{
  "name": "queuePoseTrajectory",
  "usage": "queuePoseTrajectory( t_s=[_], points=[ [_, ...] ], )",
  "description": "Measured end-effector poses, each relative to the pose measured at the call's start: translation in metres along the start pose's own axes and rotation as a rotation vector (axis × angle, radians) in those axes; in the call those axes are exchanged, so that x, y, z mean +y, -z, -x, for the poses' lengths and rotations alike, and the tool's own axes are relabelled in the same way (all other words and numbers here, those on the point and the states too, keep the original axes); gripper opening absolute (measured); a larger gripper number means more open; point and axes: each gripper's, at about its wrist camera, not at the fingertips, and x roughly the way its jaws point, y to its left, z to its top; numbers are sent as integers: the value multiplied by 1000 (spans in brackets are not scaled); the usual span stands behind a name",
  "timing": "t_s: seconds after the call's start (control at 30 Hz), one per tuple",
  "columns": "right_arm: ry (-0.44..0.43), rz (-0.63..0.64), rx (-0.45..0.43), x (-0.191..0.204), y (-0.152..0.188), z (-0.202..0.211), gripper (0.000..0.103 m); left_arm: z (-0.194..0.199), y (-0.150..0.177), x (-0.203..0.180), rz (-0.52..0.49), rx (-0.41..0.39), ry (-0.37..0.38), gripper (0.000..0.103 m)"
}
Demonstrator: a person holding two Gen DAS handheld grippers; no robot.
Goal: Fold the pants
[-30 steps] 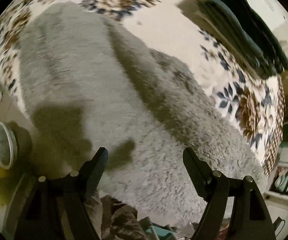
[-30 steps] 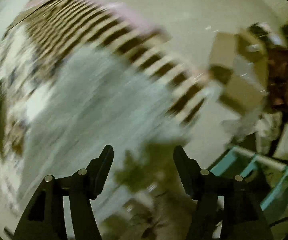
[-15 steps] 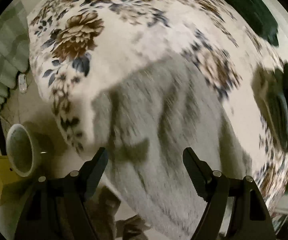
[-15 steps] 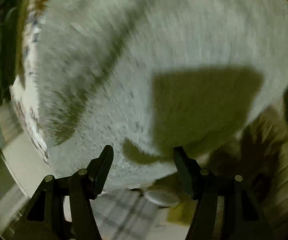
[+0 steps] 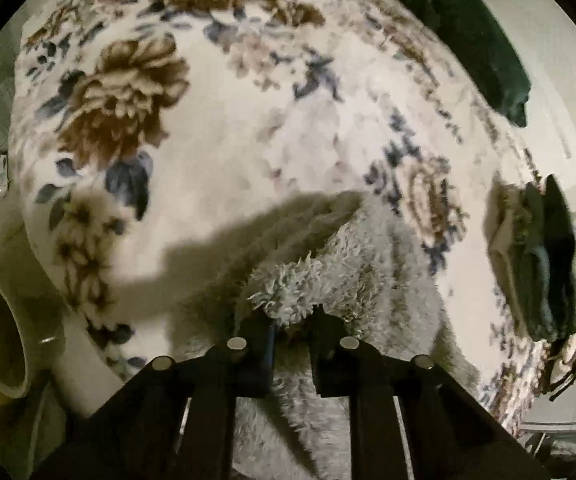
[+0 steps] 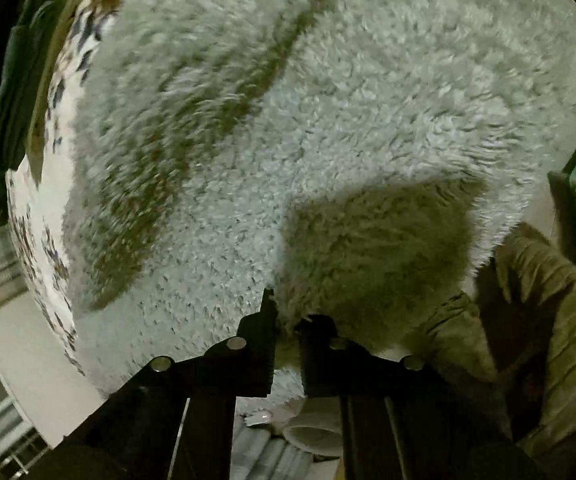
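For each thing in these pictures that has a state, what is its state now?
left gripper: shut on the fluffy grey pants.
right gripper: shut on the same pants.
fluffy grey pants: spread over the bed, pinched at two spots on the near edge.
floral blanket: lying flat under the pants.
dark green clothes: piled at the blanket's far edge.

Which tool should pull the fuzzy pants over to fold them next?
Probably both together: the left tool and right tool each pinch an edge of the fuzzy pants, so neither is clearly better placed.
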Motion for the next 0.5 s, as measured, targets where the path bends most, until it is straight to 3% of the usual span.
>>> queuePoseTrajectory(
  t_s=[0.2,0.37,0.5],
  points=[
    [27,104,-14,7,10,30,9,37,10,26,70,-1,29,11],
    [78,156,-2,1,12,31,9,19,25,50,96,52,-36,11],
    [140,182,66,-8,2,2,12,-6,32,70,131,140,-71,15]
  ],
)
